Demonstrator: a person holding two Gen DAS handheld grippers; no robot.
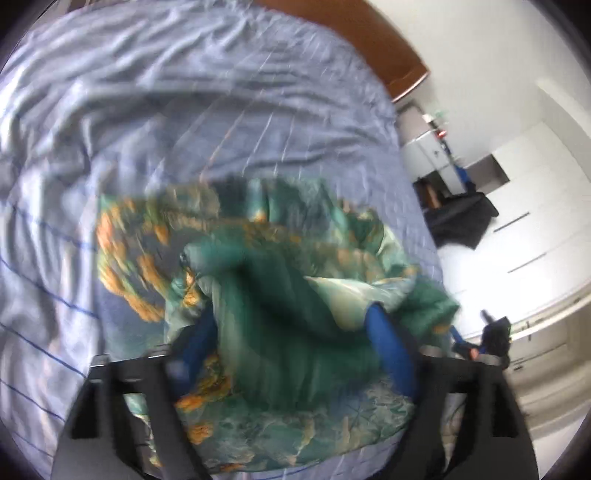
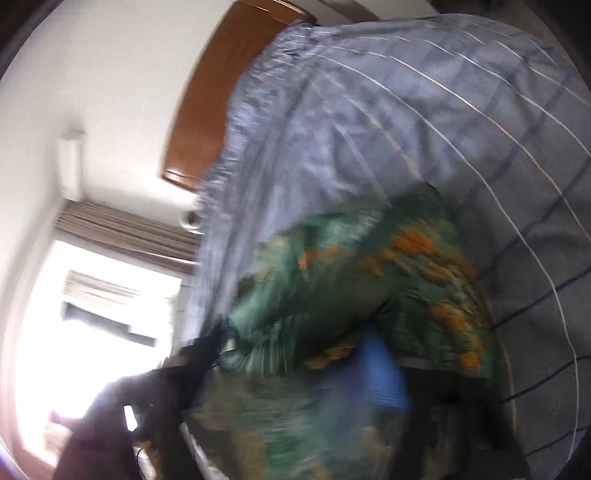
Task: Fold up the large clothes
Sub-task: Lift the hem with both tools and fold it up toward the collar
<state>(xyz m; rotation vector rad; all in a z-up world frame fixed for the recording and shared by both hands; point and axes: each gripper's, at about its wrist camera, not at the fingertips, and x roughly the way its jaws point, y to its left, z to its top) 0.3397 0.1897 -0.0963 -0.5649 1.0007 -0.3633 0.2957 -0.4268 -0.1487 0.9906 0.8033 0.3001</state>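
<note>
With our left gripper [image 1: 291, 332] clamping the green orange-patterned silky garment [image 1: 258, 240], right gripper's [image 2: 332, 369] hold unclear, we should pull edges level over the blue striped bedsheet [image 1: 147, 110]

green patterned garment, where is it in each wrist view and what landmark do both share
Left wrist: green patterned garment lies lower centre, on the blue bedsheet.
Right wrist: it sits centre to lower right.
Shared landmark: the brown wooden headboard, top right in left view, top centre-left in right view.

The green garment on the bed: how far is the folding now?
Partly done: the green garment lies bunched on the blue sheet. In hand: a thick fold sits between the left gripper fingers. Both views are blurred. Left: flattening and final folds.
</note>
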